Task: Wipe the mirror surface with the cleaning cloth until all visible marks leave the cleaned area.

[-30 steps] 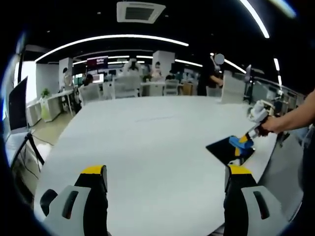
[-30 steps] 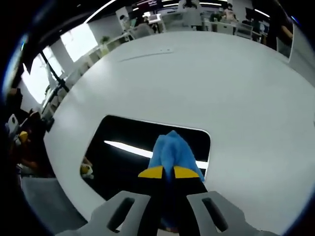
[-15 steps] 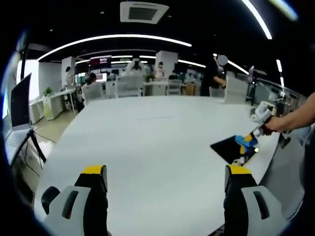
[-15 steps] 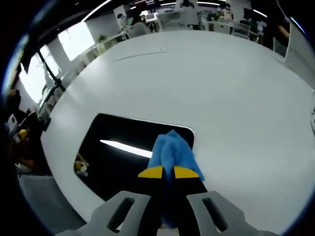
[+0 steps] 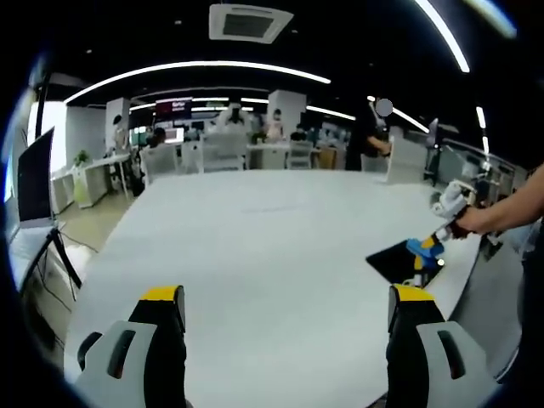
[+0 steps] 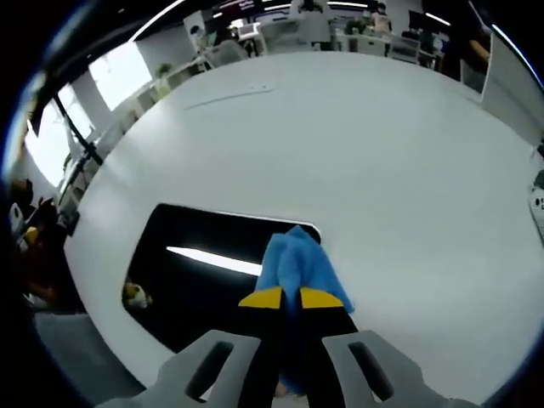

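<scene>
- The right gripper point(image 6: 282, 299) has its jaws pressed together on the blue cleaning cloth point(image 6: 296, 259), which sits at the mirror's point(image 6: 200, 272) edge, overlapping the corner nearest the tongs.
- The left gripper point(image 5: 285, 310) hangs spread and holds nothing, well apart from the mirror point(image 5: 393, 259) over the white table point(image 5: 255, 246).
- Judged step: wiping in progress.
- Next, the cloth should sweep back across the mirror's dark face; marks are too small to tell.

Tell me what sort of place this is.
Likely an open-plan office: rows of desks and chairs behind the large white table, long ceiling strip lights, and a ceiling air-conditioning unit.
</scene>
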Demonstrator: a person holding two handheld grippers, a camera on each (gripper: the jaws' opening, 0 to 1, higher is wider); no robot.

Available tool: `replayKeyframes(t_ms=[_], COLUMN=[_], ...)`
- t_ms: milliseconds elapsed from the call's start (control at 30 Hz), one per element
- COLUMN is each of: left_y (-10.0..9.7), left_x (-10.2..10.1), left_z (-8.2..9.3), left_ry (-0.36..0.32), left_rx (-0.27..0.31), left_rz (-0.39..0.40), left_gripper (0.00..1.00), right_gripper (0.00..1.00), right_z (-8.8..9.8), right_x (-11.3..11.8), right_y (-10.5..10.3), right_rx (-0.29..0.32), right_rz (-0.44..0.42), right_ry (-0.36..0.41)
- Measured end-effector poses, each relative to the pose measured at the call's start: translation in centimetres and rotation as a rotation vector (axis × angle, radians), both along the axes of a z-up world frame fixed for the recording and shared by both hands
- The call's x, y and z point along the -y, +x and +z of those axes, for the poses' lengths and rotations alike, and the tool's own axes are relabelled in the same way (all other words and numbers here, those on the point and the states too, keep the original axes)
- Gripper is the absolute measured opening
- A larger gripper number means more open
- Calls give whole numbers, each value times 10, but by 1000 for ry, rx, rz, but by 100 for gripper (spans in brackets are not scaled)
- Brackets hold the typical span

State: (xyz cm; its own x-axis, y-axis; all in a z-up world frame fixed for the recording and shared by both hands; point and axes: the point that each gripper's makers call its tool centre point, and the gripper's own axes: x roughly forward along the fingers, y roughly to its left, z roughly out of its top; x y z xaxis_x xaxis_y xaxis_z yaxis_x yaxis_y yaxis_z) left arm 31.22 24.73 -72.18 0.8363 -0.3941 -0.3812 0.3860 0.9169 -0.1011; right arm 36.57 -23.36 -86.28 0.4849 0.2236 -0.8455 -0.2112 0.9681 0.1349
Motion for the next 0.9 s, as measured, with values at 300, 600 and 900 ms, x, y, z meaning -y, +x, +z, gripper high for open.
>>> replayKeyframes(t_ms=[300,600,900], left_y=[8,10,17], left_x=[5,18,23], left_z=[2,4,16], left_ry=[27,40,10], left_rx=[5,15,30], left_rz=[-53,-99,-106], left_gripper=[99,99,99], right_gripper=[0,0,0], right_z=[-3,-2,-1], right_x=[2,3,6], right_y=[-5,-4,-3], right_rx=[5,24,14], right_rz=[31,-3,-23], right_ry=[-27,-3,-22])
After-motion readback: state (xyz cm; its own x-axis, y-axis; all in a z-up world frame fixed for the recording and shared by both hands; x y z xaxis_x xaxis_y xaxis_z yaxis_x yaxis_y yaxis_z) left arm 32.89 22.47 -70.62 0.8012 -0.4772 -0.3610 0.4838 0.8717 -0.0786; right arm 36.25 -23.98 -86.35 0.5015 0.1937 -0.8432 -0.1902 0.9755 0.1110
